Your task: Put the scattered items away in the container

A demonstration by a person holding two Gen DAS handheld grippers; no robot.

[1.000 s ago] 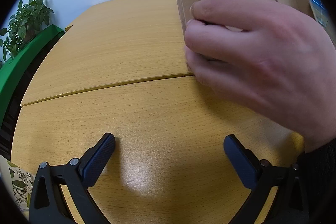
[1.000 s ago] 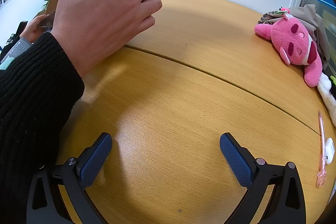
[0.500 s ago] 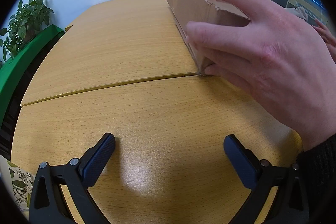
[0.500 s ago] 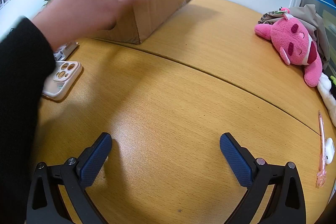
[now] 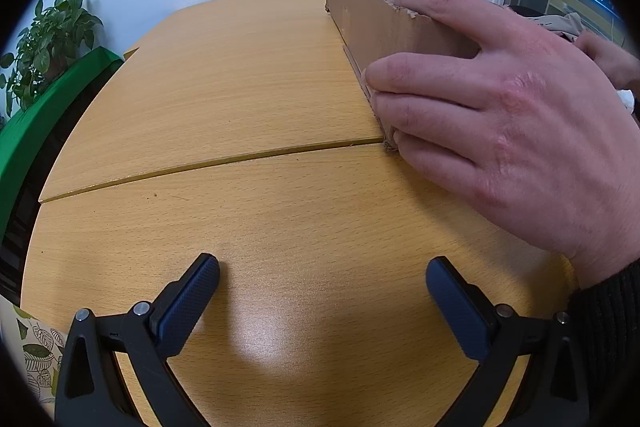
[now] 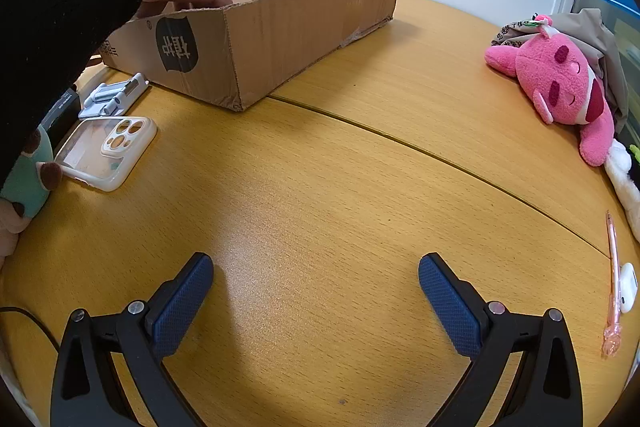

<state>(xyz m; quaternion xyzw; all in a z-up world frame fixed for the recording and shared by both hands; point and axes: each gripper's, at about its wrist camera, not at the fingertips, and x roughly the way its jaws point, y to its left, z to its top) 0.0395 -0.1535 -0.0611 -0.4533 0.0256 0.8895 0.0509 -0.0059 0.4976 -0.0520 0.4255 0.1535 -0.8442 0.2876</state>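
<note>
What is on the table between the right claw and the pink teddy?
Nothing. In the right wrist view, only bare wooden table with its seam line lies between the right claw and the pink plush toy.

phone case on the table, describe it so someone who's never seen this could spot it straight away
Start at the long open cardboard box on the wooden table. Just in front of its printed end lies a small white folding stand, and nearer the camera the phone case. It is the only flat, clear piece with a cream rim and camera cut-outs.

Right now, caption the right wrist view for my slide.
Open right gripper faces a cardboard box, phone case and pink plush.
</note>
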